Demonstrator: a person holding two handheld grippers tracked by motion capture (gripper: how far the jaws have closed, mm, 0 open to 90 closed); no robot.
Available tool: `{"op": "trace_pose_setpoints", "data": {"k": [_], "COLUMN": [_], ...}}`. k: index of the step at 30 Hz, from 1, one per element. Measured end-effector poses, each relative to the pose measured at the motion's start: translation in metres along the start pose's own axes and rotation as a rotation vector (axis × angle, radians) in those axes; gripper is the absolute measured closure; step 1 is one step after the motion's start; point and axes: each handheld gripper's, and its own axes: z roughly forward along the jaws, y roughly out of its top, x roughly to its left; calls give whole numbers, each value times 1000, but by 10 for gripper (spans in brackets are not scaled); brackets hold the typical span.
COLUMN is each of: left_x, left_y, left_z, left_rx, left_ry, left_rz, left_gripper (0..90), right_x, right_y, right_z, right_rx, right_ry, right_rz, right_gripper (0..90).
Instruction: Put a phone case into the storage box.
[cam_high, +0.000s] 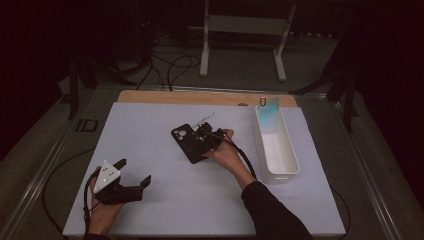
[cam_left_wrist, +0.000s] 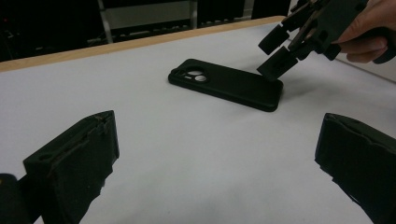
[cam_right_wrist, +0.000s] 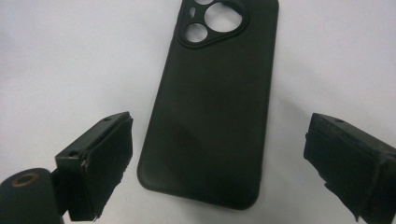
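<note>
— What's on the bench, counted out?

— One black phone case (cam_high: 187, 142) lying flat, camera holes up, near the middle of the white mat (cam_high: 150, 130), a little toward the far edge. One white bin (cam_high: 276, 145) along the mat's right edge, with one bluish card (cam_high: 270, 116) standing in its far end. And my two grippers.

— Where's your right gripper?

— My right gripper (cam_high: 204, 137) is just above the case's near-right end, jaws spread wide with one on each side of the case (cam_right_wrist: 210, 107); they grasp nothing. From the left gripper view, the right gripper (cam_left_wrist: 280, 53) hangs at the case's end (cam_left_wrist: 226, 84); I cannot tell if it touches.

— And the left?

— My left gripper (cam_high: 134, 172) sits near the mat's near-left corner, well apart from the case, jaws released and empty, pointing toward the case.
</note>
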Motion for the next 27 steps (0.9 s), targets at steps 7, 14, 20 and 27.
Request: {"op": "trace_pose_setpoints", "data": {"k": [7, 14, 20, 27], "left_x": [1, 1, 1, 1], "left_y": [0, 0, 0, -1], "left_z": [-1, -1, -1, -1], "left_rx": [-2, -1, -1, -1], "left_ry": [2, 3, 4, 3], "left_rz": [-3, -3, -4, -4], "left_gripper": [1, 1, 1, 1], "right_x": [2, 2, 4, 6], "right_y": [-1, -3, -4, -4], "right_z": [9, 18, 25, 31], "right_rx": [18, 41, 60, 80], "right_ry": [7, 10, 10, -1], "right_rz": [4, 9, 13, 6], "right_gripper": [82, 82, 82, 82]}}
